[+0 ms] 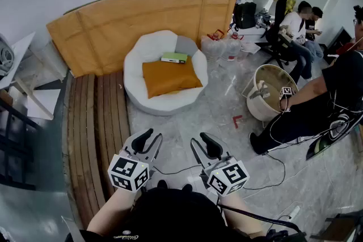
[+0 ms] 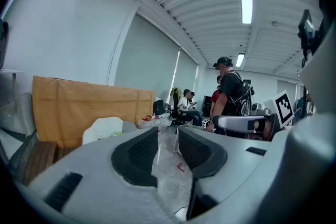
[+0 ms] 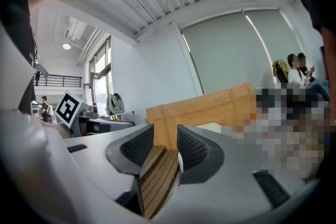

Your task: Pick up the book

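Observation:
In the head view the green book (image 1: 174, 57) lies flat at the back of a round white seat (image 1: 136, 85), just behind an orange cushion (image 1: 169, 77). Both grippers hang low near my body, well short of the seat. My left gripper (image 1: 148, 134) (image 2: 168, 140) is shut, its jaws close together with nothing between them. My right gripper (image 1: 205, 139) (image 3: 165, 140) is also shut and holds nothing. The left gripper view catches the white seat (image 2: 102, 128) far ahead on the left. The book is too small to make out in either gripper view.
A large orange board (image 1: 142, 17) leans against the wall behind the seat. Wooden slats (image 1: 93, 122) run along the floor on the left. On the right are a seated person (image 1: 320, 96), a pale bucket (image 1: 272, 90), plastic bottles (image 1: 221, 48) and a floor cable (image 1: 272, 173).

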Tool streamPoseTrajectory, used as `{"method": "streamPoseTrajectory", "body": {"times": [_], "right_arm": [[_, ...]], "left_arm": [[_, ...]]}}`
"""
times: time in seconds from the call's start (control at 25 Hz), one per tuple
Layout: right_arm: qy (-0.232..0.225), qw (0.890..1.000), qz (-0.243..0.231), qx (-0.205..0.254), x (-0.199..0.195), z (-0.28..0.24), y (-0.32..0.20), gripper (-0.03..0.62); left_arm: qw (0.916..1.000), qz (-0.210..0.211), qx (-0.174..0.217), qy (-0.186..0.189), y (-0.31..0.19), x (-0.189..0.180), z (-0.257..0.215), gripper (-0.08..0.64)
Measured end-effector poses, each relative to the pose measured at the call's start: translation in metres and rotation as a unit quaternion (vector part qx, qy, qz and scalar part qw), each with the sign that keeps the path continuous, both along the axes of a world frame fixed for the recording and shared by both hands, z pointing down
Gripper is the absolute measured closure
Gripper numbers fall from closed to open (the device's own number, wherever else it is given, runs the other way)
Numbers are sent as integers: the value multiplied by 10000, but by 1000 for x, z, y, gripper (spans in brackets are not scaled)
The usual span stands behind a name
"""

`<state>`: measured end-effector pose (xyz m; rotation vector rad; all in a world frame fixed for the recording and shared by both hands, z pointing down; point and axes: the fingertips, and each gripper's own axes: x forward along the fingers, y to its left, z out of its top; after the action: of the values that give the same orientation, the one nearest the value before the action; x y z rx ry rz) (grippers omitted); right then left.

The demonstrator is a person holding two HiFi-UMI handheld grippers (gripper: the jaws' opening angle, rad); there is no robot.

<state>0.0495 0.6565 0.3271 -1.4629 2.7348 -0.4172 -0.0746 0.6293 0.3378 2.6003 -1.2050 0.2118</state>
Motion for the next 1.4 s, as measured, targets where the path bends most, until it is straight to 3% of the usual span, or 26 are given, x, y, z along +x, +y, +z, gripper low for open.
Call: {"method": "streamPoseTrajectory", "body": {"times": [0.24,0.72,0.92,1.16,1.4], "right_arm": [[-214,9998,16,40,13,-1,-6,449],[-264,9995,-178,-28,61,13,-12,449],[-252,9995,-197,-29,66,16,-29,448],[-112,9992,-369,59,56,17,-79,448],[27,9998,-201,-14,37,25,-163,448]], "left_arm": [[10000,-53,-18,5,-4,9,2,436],[9992,-324,-157,-147,-7,48,10,436],[9986,-453,-209,-181,-18,47,14,436],[9979,-617,-124,-144,-68,34,21,436],[9983,-578,-64,-54,-159,7,25,436]]}}
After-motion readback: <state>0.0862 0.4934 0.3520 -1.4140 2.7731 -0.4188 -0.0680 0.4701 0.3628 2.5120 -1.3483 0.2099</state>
